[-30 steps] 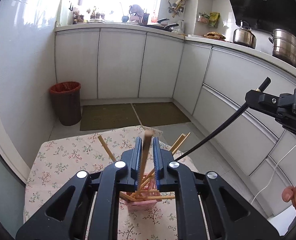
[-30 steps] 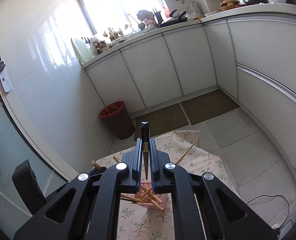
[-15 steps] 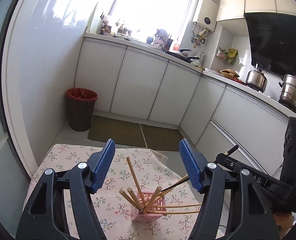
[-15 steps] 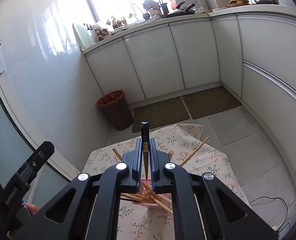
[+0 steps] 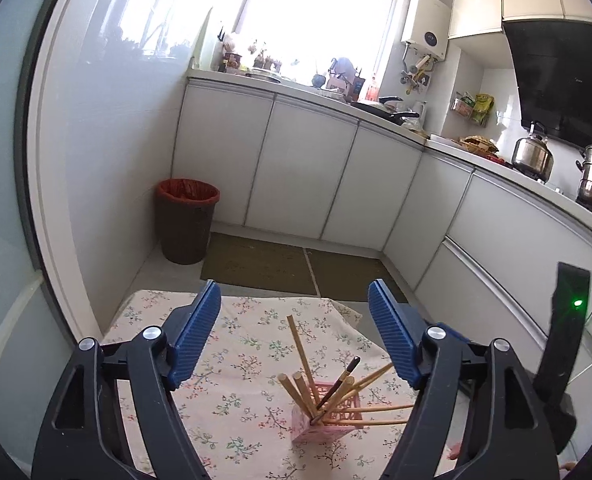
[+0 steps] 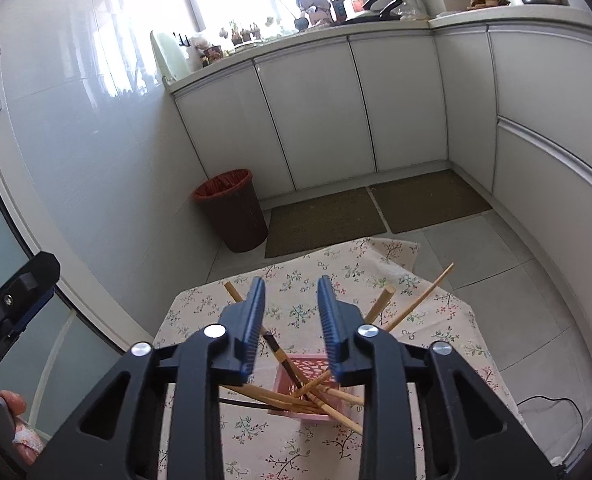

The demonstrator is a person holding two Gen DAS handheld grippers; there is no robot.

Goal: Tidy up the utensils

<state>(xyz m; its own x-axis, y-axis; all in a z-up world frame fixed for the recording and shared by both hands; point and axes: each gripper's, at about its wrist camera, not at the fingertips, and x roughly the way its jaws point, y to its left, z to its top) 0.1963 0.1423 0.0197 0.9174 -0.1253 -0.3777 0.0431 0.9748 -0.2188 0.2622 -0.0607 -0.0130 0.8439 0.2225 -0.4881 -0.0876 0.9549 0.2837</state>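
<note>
Right gripper (image 6: 289, 312) jaws opening, dark chopstick (image 6: 282, 358) freed into pink holder (image 6: 302, 376); left gripper (image 5: 295, 328) jaws opening, empty. Risk: splayed sticks tip the light holder.

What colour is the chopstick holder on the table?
Pink, with a lattice-cut wall: the chopstick holder shows best in the right wrist view.

The bench (image 5: 168, 312) was covered with a cloth (image 5: 248, 360) of small flower print, lying flat over its top and hanging over the far edge. On the cloth stood a pink holder (image 5: 328, 420) with cut-out walls, upright, near the middle. The bench itself stood on the tiled floor (image 6: 476, 256).
</note>
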